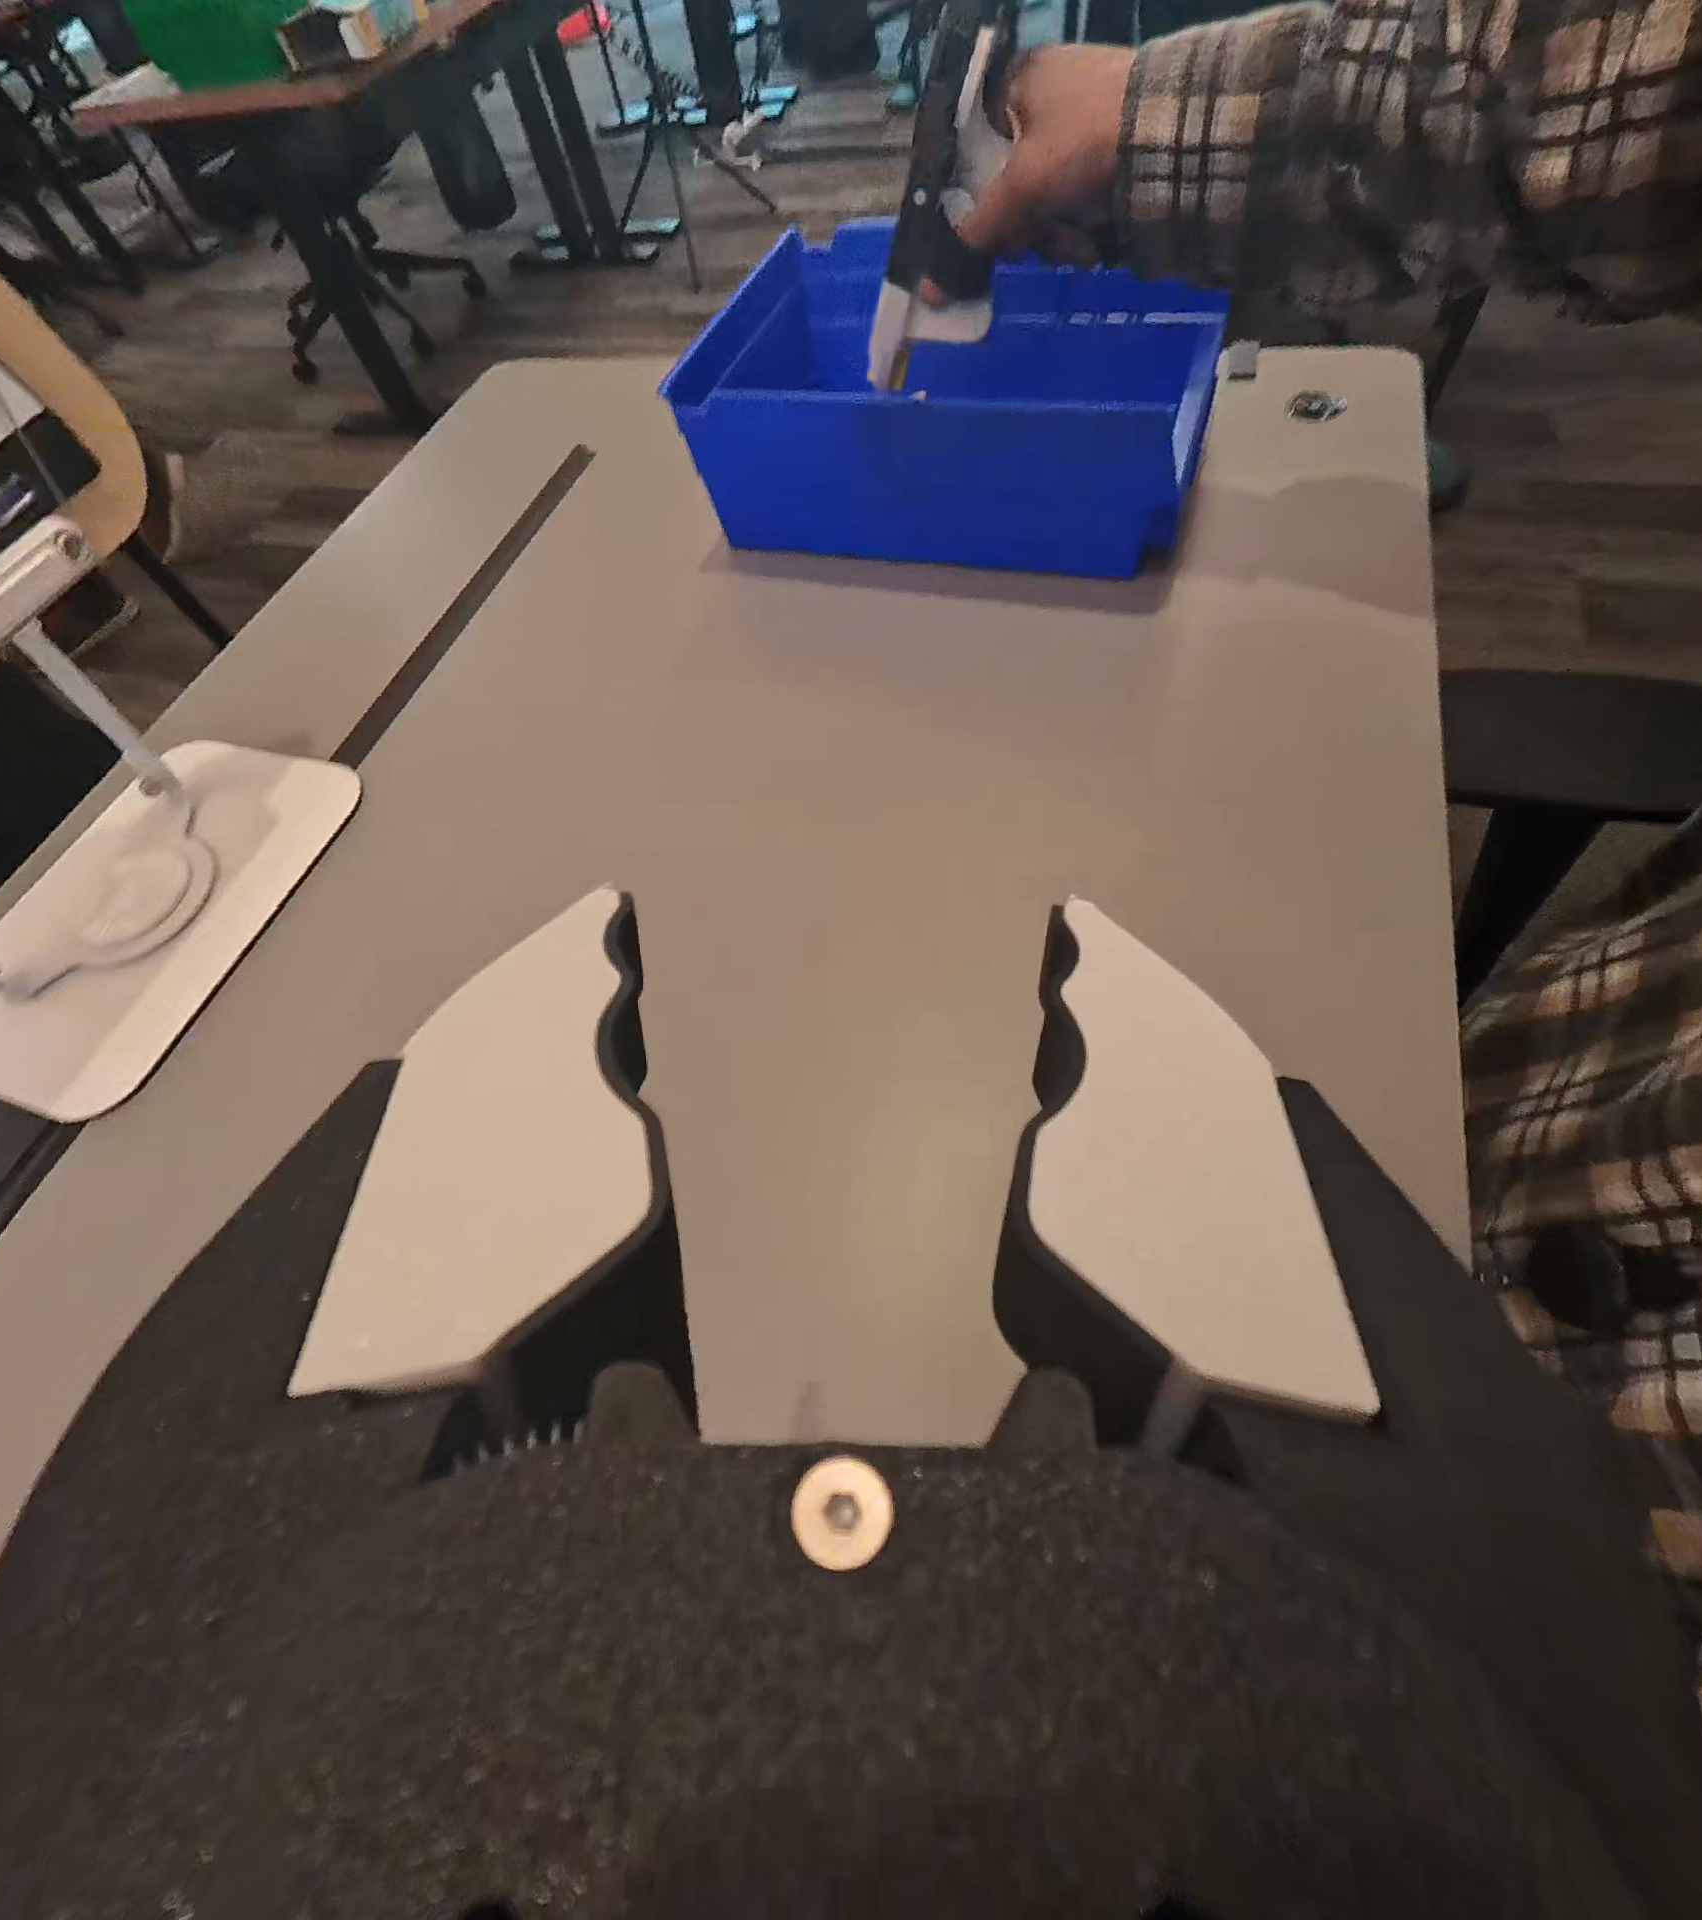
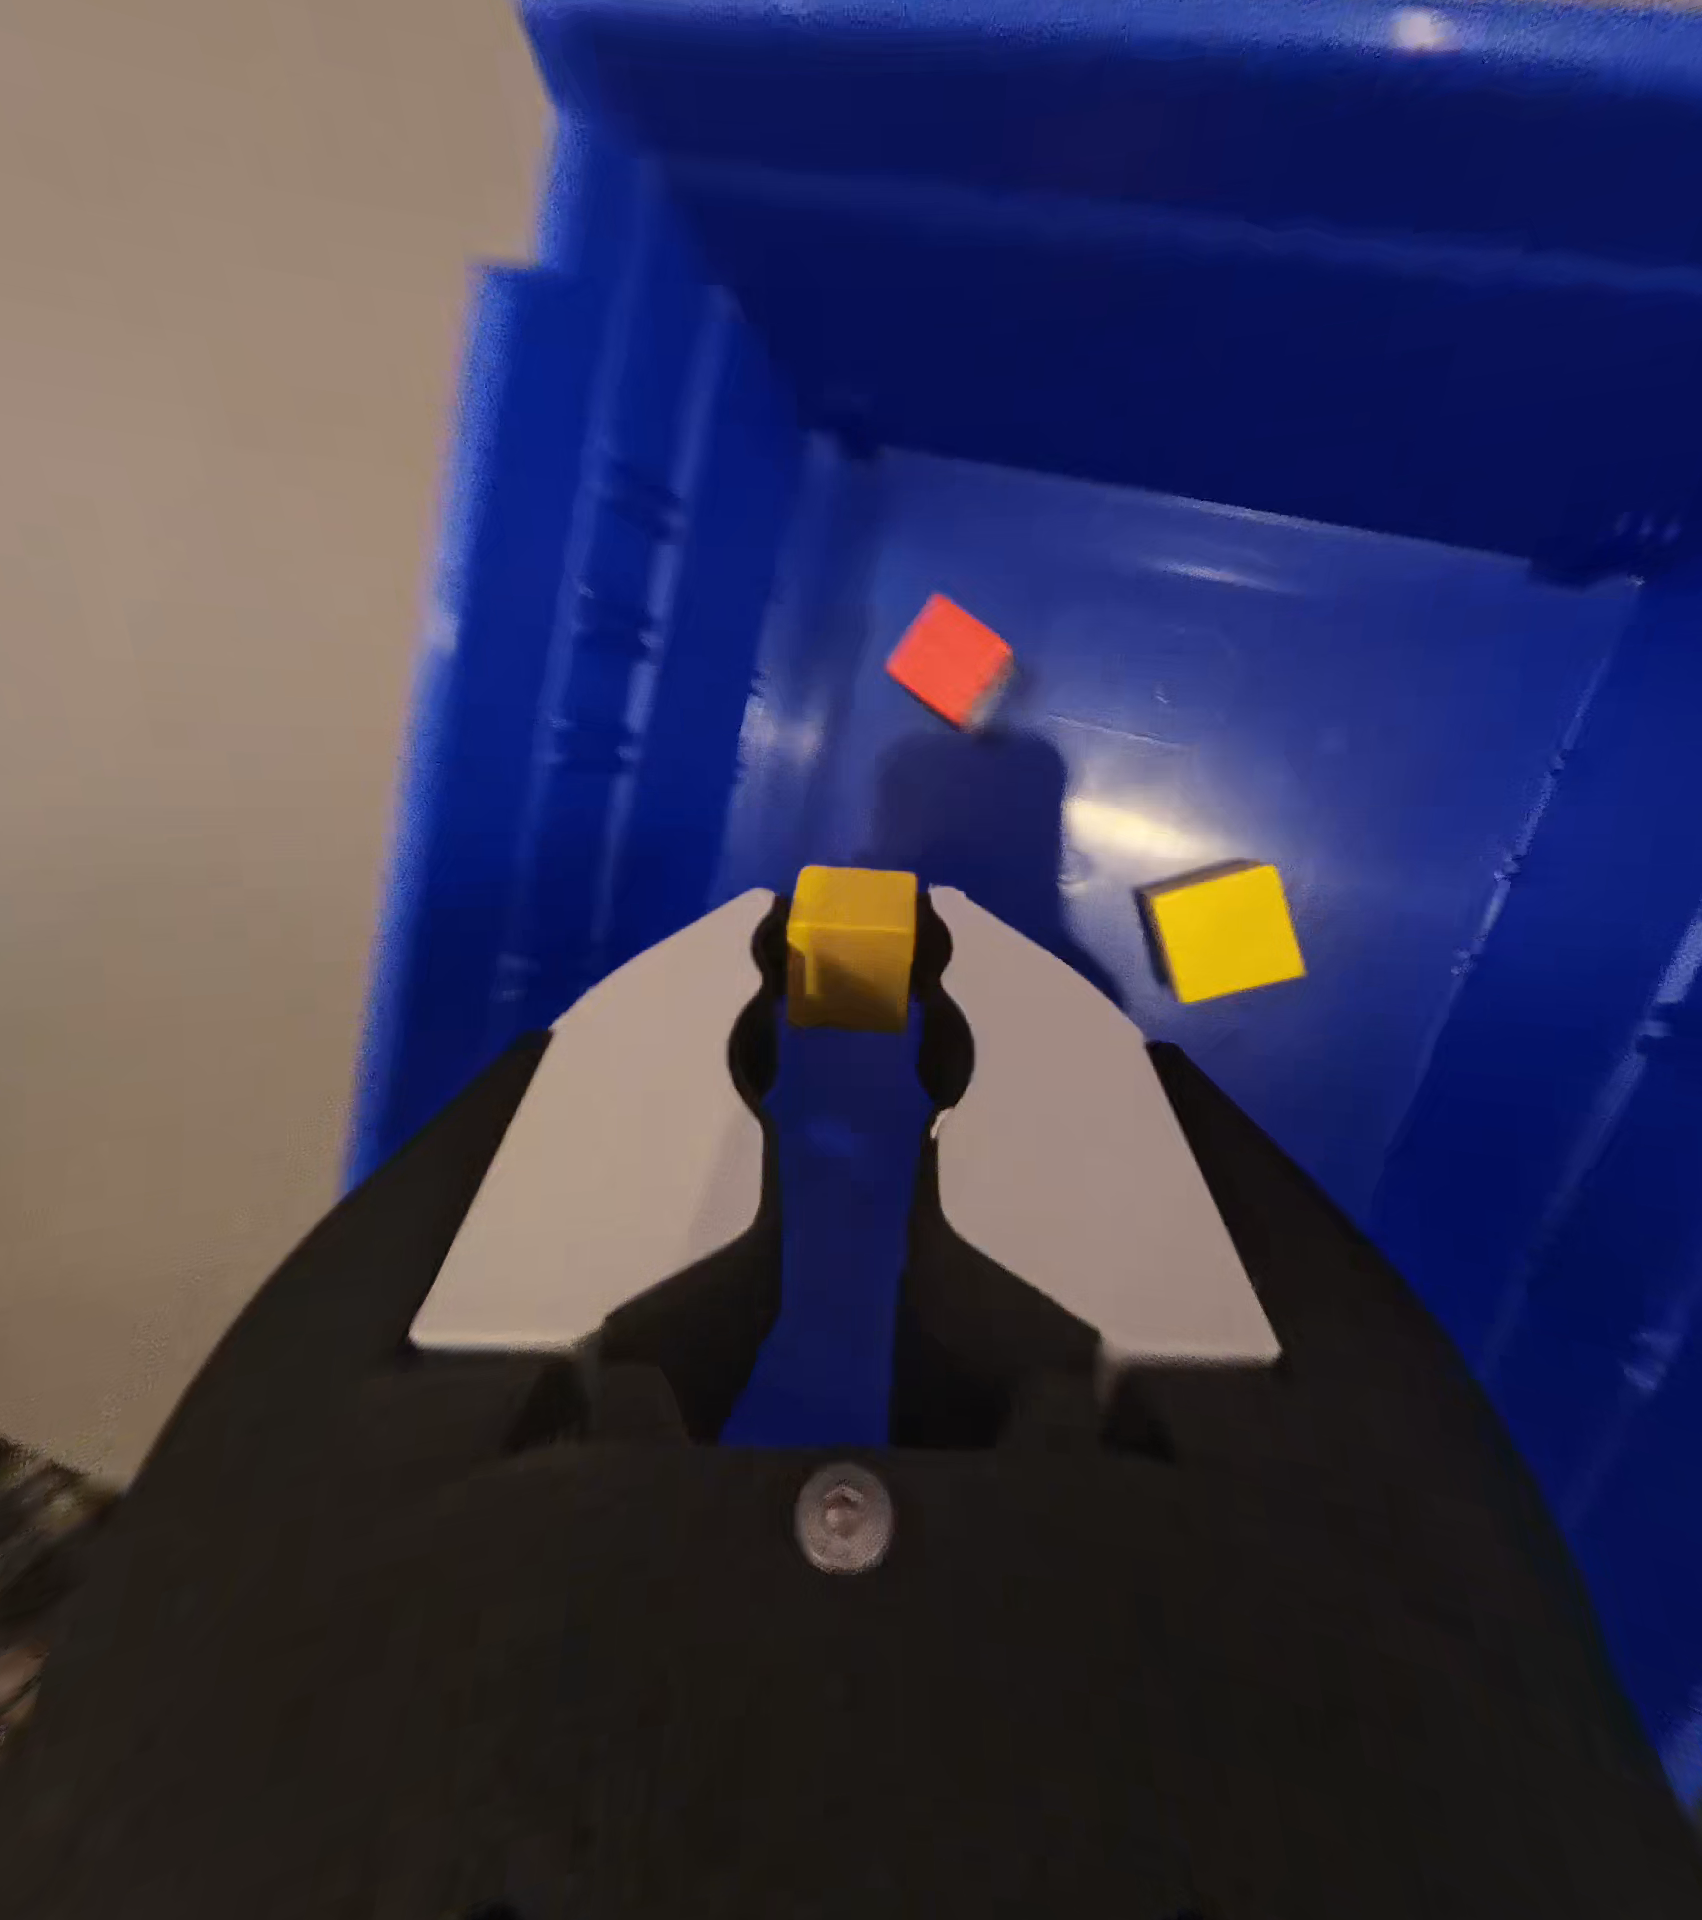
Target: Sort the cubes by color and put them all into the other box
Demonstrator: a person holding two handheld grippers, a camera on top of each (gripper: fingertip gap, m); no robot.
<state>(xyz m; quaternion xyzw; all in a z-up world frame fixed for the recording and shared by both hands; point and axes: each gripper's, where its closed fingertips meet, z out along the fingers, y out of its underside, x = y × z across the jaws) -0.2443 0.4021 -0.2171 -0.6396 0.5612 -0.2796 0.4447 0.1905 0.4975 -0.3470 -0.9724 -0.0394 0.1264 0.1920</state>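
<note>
My right gripper (image 2: 852,951) is shut on a yellow cube (image 2: 852,961) and holds it above the floor of a blue box (image 2: 1190,312). A red cube (image 2: 949,658) and a second yellow cube (image 2: 1226,932) lie on the box floor ahead. In the left wrist view the blue box (image 1: 940,488) stands at the far end of the grey table (image 1: 826,727), and my right gripper (image 1: 904,358) reaches down into it, held by a hand in a plaid sleeve. My left gripper (image 1: 842,925) is open and empty, low over the table, well short of the box.
A white flat stand base (image 1: 140,925) with a thin rod sits on the table's left edge. A dark slot (image 1: 473,603) runs along the left of the table. A black chair (image 1: 1595,748) stands to the right. Desks and chairs fill the background.
</note>
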